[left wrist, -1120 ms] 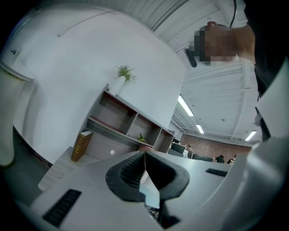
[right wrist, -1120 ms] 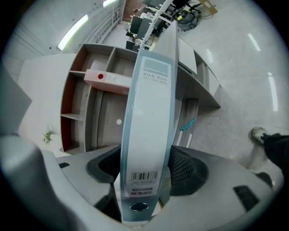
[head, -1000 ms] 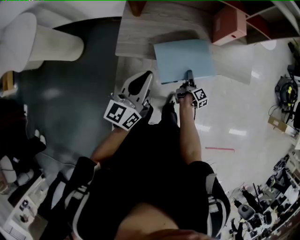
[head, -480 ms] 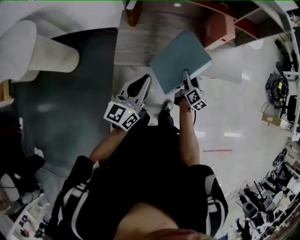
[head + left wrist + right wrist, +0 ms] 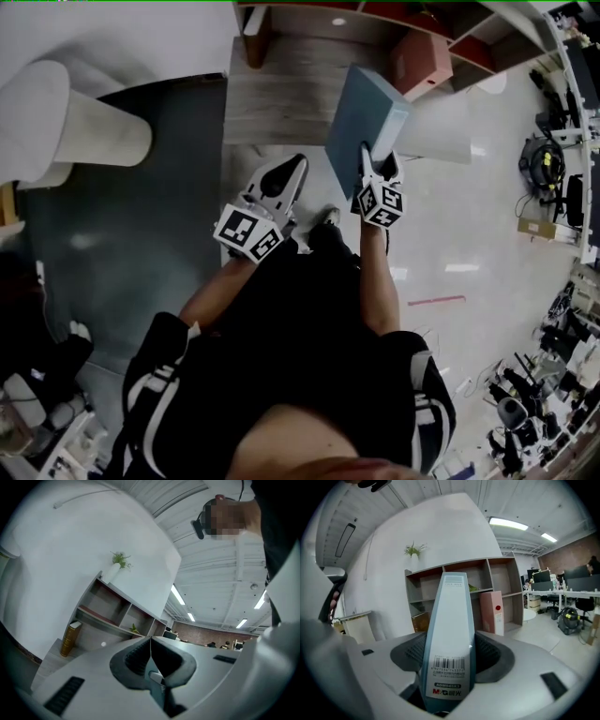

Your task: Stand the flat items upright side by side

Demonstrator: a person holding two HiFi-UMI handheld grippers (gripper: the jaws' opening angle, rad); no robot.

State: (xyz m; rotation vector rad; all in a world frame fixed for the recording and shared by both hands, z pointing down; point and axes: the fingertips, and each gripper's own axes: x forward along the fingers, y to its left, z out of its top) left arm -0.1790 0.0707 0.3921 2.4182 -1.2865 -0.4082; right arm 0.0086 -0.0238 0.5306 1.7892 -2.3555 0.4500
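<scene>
My right gripper point(image 5: 448, 654) pinches the blue file box point(image 5: 362, 111) at its labelled end. The box is airborne, on edge, over the wooden board's point(image 5: 281, 94) right edge. Left gripper point(image 5: 151, 642) is pressed together, empty.

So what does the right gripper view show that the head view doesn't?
Only the right gripper view: the barcode label on the blue file box, and a plant on top of the shelf. Only the head view: the left hand-held gripper and the person's right forearm. Both: the right hand-held gripper clamped on the blue file box, and the pink box on the shelf.
</scene>
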